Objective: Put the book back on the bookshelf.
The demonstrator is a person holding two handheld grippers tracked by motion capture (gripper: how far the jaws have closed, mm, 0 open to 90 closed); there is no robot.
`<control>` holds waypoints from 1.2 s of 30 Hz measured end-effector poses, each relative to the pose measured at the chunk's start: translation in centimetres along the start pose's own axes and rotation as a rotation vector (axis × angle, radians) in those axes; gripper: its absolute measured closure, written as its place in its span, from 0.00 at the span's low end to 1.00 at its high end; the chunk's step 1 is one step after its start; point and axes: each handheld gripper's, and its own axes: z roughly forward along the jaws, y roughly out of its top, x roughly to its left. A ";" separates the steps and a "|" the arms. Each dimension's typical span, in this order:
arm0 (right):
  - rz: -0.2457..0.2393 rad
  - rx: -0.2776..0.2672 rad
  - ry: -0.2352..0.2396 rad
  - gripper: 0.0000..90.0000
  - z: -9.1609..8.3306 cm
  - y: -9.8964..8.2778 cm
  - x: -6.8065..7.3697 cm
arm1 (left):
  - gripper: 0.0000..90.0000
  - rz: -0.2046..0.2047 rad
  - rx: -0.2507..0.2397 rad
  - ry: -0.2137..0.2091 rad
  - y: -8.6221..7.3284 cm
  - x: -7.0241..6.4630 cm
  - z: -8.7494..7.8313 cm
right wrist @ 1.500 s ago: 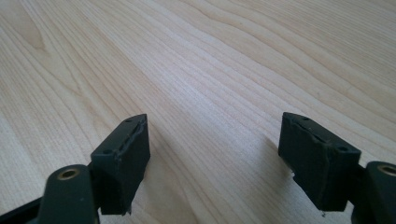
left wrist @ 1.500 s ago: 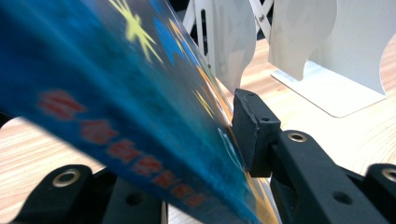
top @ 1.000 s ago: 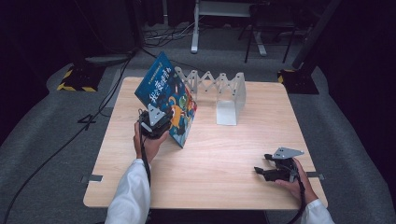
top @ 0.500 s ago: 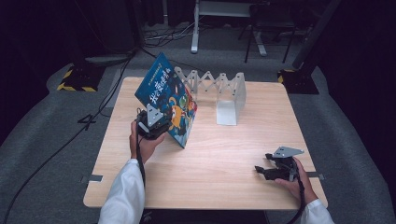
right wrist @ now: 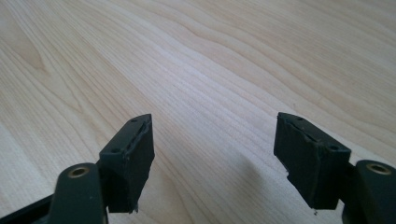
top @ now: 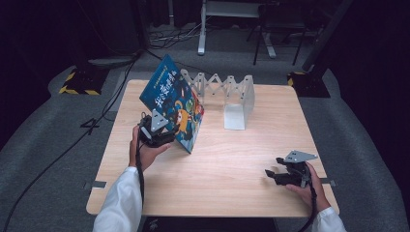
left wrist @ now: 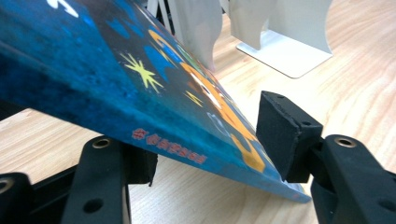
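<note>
My left gripper (top: 159, 134), jaws just opening and pads off the cover, lets the book (top: 175, 108) between them lean back on the rack (top: 227, 94) beyond, while my right gripper (top: 276, 175) waits open, empty.

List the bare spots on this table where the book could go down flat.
Bare: the middle of the table, between book and right gripper; the right side beyond the rack; the near-left corner. Crowded: the far left, where book, rack and left gripper meet.
</note>
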 end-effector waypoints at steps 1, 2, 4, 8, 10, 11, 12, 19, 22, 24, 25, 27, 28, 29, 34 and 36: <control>-0.005 -0.001 -0.001 0.33 -0.1 0.1 0.0 | 0.45 0.005 0.004 0.002 0.1 0.0 -0.2; -0.006 -0.006 0.002 0.33 -0.3 0.2 0.1 | 0.45 0.006 0.007 -0.003 0.1 0.1 -0.3; -0.010 -0.008 -0.002 0.33 -0.6 0.3 0.1 | 0.44 0.009 0.011 -0.011 0.2 0.2 -0.6; -0.030 0.006 -0.020 0.32 -0.8 0.5 0.3 | 0.41 0.009 0.016 -0.047 0.0 0.4 -1.4; -0.042 0.012 -0.028 0.32 -1.0 0.6 0.5 | 0.40 0.004 0.020 -0.058 -0.3 0.4 -1.7; -0.048 0.014 -0.031 0.32 -1.0 0.6 0.5 | 0.39 0.015 0.022 -0.071 -0.5 0.4 -1.9; -0.053 0.014 -0.035 0.32 -1.2 0.7 0.6 | 0.38 0.010 0.024 -0.082 -0.6 0.3 -2.0; -0.086 0.027 -0.068 0.30 -2.4 0.7 1.3 | 0.26 0.101 0.075 -0.154 -1.4 -0.7 -3.7; -0.080 0.023 -0.076 0.30 -3.0 0.4 1.3 | 0.24 0.142 0.107 -0.156 -1.9 -1.5 -4.4; -0.076 0.020 -0.080 0.29 -3.3 0.2 1.3 | 0.23 0.155 0.120 -0.170 -2.2 -1.9 -4.9; -0.074 0.021 -0.083 0.29 -3.5 0.0 1.2 | 0.23 0.165 0.121 -0.183 -2.5 -2.1 -5.1; -0.070 0.021 -0.085 0.29 -3.8 -0.3 1.1 | 0.21 0.183 0.131 -0.187 -2.9 -2.4 -5.6; -0.069 0.020 -0.085 0.29 -4.0 -0.5 1.0 | 0.20 0.182 0.143 -0.202 -3.3 -2.5 -5.8; -0.072 0.023 -0.091 0.28 -4.1 -0.7 1.0 | 0.20 0.187 0.153 -0.204 -3.6 -2.6 -6.0; -0.064 0.037 -0.109 0.27 -4.8 -2.0 0.6 | 0.20 0.244 0.215 -0.173 -5.7 -3.0 -6.4; -0.055 0.037 -0.113 0.27 -5.0 -2.6 0.3 | 0.19 0.244 0.228 -0.175 -6.8 -2.9 -6.6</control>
